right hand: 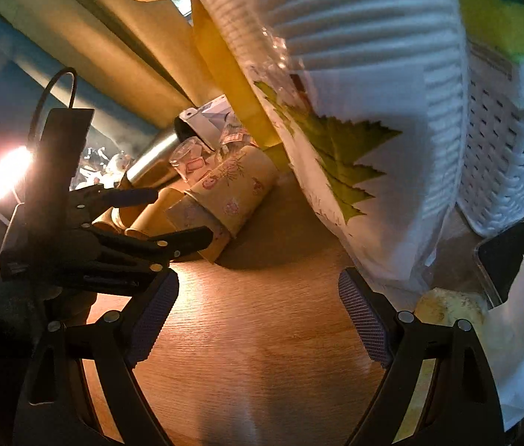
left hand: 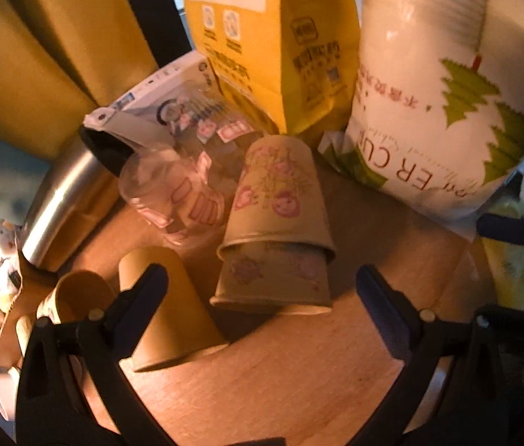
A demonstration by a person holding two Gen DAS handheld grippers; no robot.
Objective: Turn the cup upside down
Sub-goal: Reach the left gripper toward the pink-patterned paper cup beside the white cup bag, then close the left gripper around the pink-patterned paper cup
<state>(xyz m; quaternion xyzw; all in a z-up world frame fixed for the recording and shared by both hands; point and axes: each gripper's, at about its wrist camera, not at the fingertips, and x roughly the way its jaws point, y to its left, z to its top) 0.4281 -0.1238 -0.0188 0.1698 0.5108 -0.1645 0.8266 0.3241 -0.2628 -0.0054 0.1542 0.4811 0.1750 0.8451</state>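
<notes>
Two floral paper cups stand upside down, nested, on the wooden table: the upper cup (left hand: 280,193) over the lower cup (left hand: 273,282). They also show in the right wrist view (right hand: 236,189). My left gripper (left hand: 262,290) is open, its fingers either side of the cups and slightly in front, holding nothing. It appears from outside in the right wrist view (right hand: 172,219). A plain brown cup (left hand: 165,304) stands upside down just left, partly behind my left finger. My right gripper (right hand: 258,316) is open and empty over bare table, nearer than the cups.
A clear glass cup (left hand: 172,197) with pink labels and a steel tumbler (left hand: 65,200) lie behind left. A yellow bag (left hand: 273,37) and a tall pack of paper cups (left hand: 440,93) stand behind. A white woven basket (right hand: 503,148) is at the right.
</notes>
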